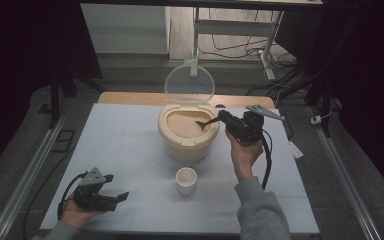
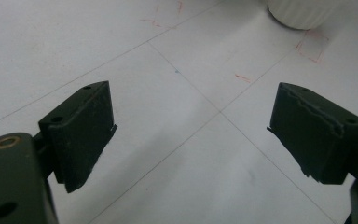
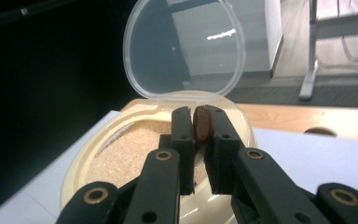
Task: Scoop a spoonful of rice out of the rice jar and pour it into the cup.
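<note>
A cream tub [image 1: 187, 145] full of pale rice [image 1: 182, 122] stands mid-table, its clear lid [image 1: 189, 82] hinged upright behind it. My right gripper [image 1: 222, 116] is at the tub's right rim, shut on the handle of a brown spoon [image 1: 206, 123] whose bowl lies in the rice. In the right gripper view the spoon handle [image 3: 200, 125] is pinched between the two jaws of the right gripper [image 3: 199, 140], above the rice [image 3: 130, 149]. A white cup [image 1: 186, 180] stands in front of the tub. My left gripper [image 1: 116, 187] rests open near the front left, holding nothing.
The white table [image 1: 130, 150] has faint red marks [image 2: 313, 46] near the cup [image 2: 303, 11]. The left gripper [image 2: 191, 135] has bare table between its jaws. A wooden edge [image 1: 130, 97] runs behind the table, and a metal stand with cables [image 1: 267, 55] is beyond it.
</note>
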Available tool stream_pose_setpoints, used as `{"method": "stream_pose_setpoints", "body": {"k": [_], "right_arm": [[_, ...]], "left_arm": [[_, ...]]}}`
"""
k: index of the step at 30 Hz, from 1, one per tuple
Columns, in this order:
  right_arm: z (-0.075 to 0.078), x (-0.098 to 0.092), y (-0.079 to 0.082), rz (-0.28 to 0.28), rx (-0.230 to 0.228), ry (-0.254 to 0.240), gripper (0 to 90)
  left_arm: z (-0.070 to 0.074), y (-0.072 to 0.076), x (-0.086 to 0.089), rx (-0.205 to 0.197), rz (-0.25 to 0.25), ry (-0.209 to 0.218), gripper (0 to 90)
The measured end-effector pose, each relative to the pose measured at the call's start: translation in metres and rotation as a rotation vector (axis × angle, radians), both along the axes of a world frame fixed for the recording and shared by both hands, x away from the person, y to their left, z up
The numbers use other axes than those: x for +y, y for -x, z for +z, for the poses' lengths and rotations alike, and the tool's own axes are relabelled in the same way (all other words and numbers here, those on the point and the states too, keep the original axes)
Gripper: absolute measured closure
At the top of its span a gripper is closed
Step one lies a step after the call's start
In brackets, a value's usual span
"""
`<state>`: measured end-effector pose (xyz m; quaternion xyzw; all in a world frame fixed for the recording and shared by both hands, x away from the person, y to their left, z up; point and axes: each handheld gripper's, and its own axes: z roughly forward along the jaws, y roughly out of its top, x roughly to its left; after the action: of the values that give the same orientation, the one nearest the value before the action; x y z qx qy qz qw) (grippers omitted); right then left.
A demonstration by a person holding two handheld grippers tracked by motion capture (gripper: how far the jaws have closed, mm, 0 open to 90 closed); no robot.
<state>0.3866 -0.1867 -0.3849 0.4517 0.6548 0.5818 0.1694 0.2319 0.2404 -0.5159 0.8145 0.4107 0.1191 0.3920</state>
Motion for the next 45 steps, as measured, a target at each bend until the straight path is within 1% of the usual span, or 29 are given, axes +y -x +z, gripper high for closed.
{"method": "stream_pose_setpoints", "body": {"k": [2,6,8,11,13,16,18,20,21,23,25,27,28,32,34,35,38,41,43,45], "right_arm": [[-0.002,-0.002,-0.002,-0.006,0.031,-0.038,82.9],[-0.001,0.0,-0.003,-0.018,0.048,-0.067,82.2],[-0.001,0.0,-0.002,-0.023,0.059,-0.091,82.1],[-0.002,-0.003,-0.004,-0.033,0.077,-0.102,82.6],[-0.004,-0.008,-0.004,-0.041,0.102,-0.156,83.1],[-0.008,-0.011,-0.005,-0.045,0.133,-0.205,83.2],[-0.009,-0.012,-0.006,-0.047,0.137,-0.212,83.3],[-0.009,-0.013,-0.006,-0.057,0.153,-0.22,83.2],[-0.01,-0.013,-0.007,-0.055,0.153,-0.232,83.2],[-0.01,-0.014,-0.007,-0.07,0.174,-0.239,83.2],[-0.01,-0.015,-0.008,-0.076,0.183,-0.258,83.2],[-0.011,-0.019,-0.009,-0.078,0.205,-0.276,83.2],[-0.012,-0.02,-0.008,-0.088,0.212,-0.29,83.2],[-0.015,-0.027,-0.009,-0.097,0.25,-0.34,83.2],[-0.016,-0.03,-0.01,-0.104,0.259,-0.372,83.2],[-0.016,-0.032,-0.01,-0.098,0.267,-0.376,83.2],[-0.017,-0.035,-0.009,-0.103,0.275,-0.408,83.2],[-0.017,-0.039,-0.008,-0.103,0.278,-0.428,83.3],[-0.018,-0.04,-0.007,-0.102,0.292,-0.439,83.3],[-0.019,-0.04,-0.008,-0.1,0.294,-0.452,83.3]], "left_arm": [[0.0,0.0,0.0,0.002,-0.002,0.001,13.7],[0.0,0.0,-0.002,0.002,-0.006,-0.002,13.7],[0.0,-0.001,-0.002,0.001,-0.005,0.0,13.8],[0.0,0.0,-0.001,0.0,-0.005,0.0,13.8],[0.001,0.0,-0.001,-0.002,-0.006,0.0,13.8],[0.001,0.0,-0.001,-0.003,-0.005,0.0,13.9],[0.001,0.0,-0.001,-0.003,-0.007,0.0,13.9],[0.001,0.0,-0.002,-0.001,-0.004,0.0,13.9],[0.001,0.0,-0.002,-0.001,-0.004,-0.001,13.9],[0.001,0.0,-0.002,-0.003,-0.005,-0.002,13.9],[0.001,-0.001,-0.002,-0.005,-0.006,-0.002,14.0],[0.001,-0.001,-0.002,-0.006,-0.008,-0.004,14.0],[0.001,0.0,-0.002,-0.006,-0.009,-0.003,14.0],[0.001,-0.001,-0.002,-0.005,-0.008,-0.002,14.2],[0.001,-0.002,-0.002,-0.003,-0.009,-0.002,14.5],[0.001,-0.002,-0.002,-0.003,-0.008,-0.002,14.5],[0.002,-0.001,-0.003,-0.007,-0.008,-0.001,14.5],[0.002,-0.001,-0.004,-0.006,-0.009,-0.003,14.4],[0.002,-0.001,-0.004,-0.006,-0.01,-0.003,14.3],[0.001,-0.001,-0.004,-0.005,-0.007,-0.003,14.2]]}}
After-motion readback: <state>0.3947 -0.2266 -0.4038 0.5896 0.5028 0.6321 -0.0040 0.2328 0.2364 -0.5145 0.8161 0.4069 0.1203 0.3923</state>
